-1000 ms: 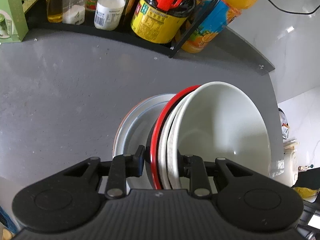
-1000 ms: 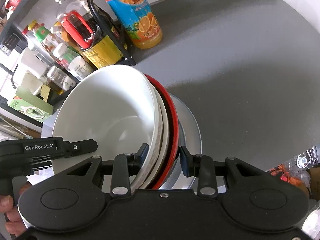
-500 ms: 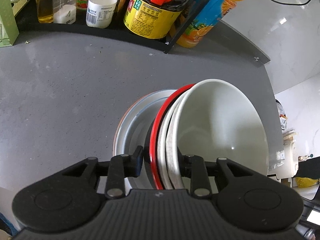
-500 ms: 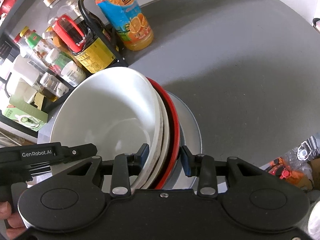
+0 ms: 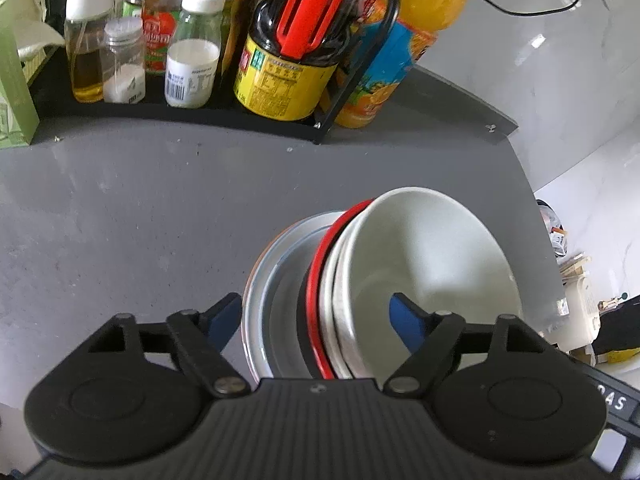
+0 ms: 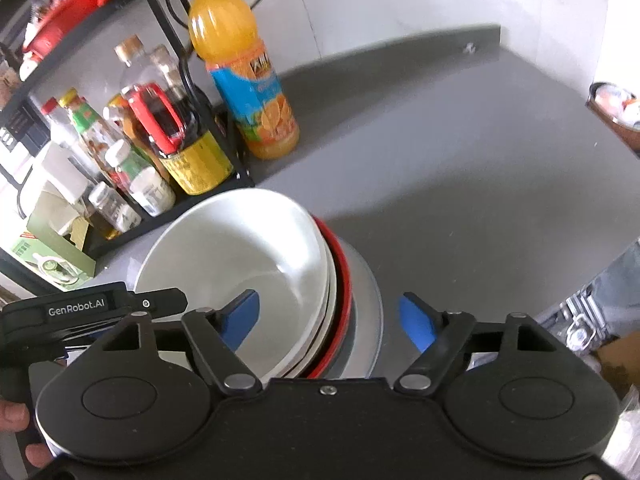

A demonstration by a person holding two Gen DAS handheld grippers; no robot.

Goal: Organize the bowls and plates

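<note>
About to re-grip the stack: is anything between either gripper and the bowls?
Nothing visible. The left gripper and right gripper both stand open, straddling the rims of the stacked bowls on the plate.

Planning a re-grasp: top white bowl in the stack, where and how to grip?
Grip the white bowl by its raised rim, one pad inside, one outside. It is the innermost of the nested stack on the grey plate, so only its rim and inside are free. Come from above on either near side, where both open grippers already straddle the rims.

glossy white bowl, matt grey countertop
</note>
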